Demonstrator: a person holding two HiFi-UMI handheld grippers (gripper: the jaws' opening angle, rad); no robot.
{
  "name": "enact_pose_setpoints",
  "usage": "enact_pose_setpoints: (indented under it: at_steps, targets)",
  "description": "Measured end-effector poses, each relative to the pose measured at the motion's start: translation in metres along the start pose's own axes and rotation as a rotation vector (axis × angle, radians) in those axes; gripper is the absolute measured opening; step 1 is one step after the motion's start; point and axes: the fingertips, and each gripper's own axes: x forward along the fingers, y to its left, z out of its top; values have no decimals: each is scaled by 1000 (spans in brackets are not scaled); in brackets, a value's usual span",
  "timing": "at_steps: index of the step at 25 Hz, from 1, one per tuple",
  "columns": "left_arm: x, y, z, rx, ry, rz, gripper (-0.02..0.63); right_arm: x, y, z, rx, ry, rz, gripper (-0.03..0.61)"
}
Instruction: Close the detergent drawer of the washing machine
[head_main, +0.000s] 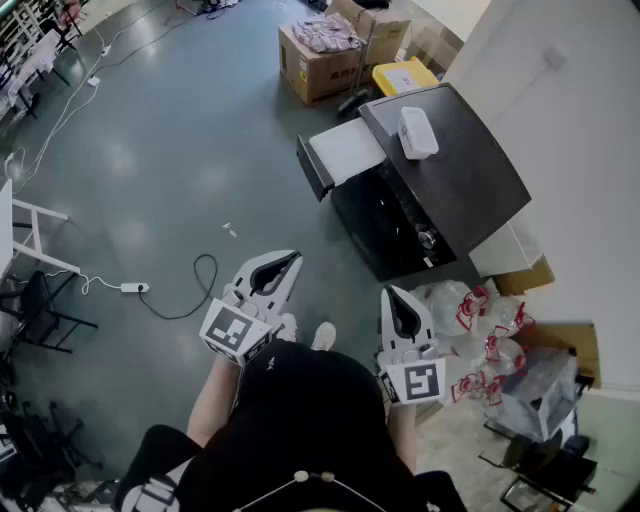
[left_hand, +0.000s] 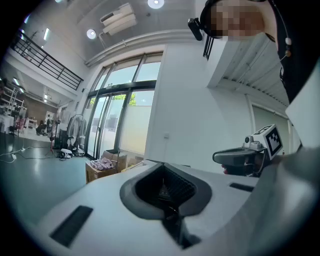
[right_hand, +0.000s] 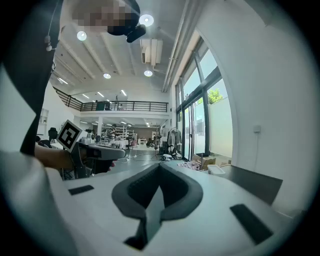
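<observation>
both grippers are pressed together w/ nothing in them: left gripper (head_main: 280, 268) and right gripper (head_main: 398, 305) are held close to my body, well short of the washing machine (head_main: 450, 170); the detergent drawer (head_main: 345, 150) stands pulled well out of the machine's front, pale tray showing, its dark front panel (head_main: 311, 168) at the far end; so nothing's done yet, i reckon. plan: step closer, keep the jaws closed and use them as a blunt pusher; left gripper looks better placed, since the panel faces its side. meet the panel flat at its middle and push straight along the tray's line, so it shouldn't skew or jam; go slowly near the end. mind the floor cable (head_main: 190, 290) and the bags (head_main: 470, 310) by my right.
</observation>
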Motion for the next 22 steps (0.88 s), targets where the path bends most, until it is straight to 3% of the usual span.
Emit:
enact_pose_setpoints:
  at_steps: [10, 13, 19, 22]
  targets:
    - [-4, 4, 0, -5, -3, 7, 6, 1, 1, 2, 0, -1, -8, 3]
    - [-6, 5, 1, -12, -12, 6, 6, 2, 6, 2, 24, -3, 25, 3]
    - [-17, 11, -2, -32, -13, -34, 10, 17, 14, -7, 61, 6, 44, 5]
    - [-27, 21, -9, -52, 18, -58, 103, 26, 23, -12, 66, 20, 35, 5]
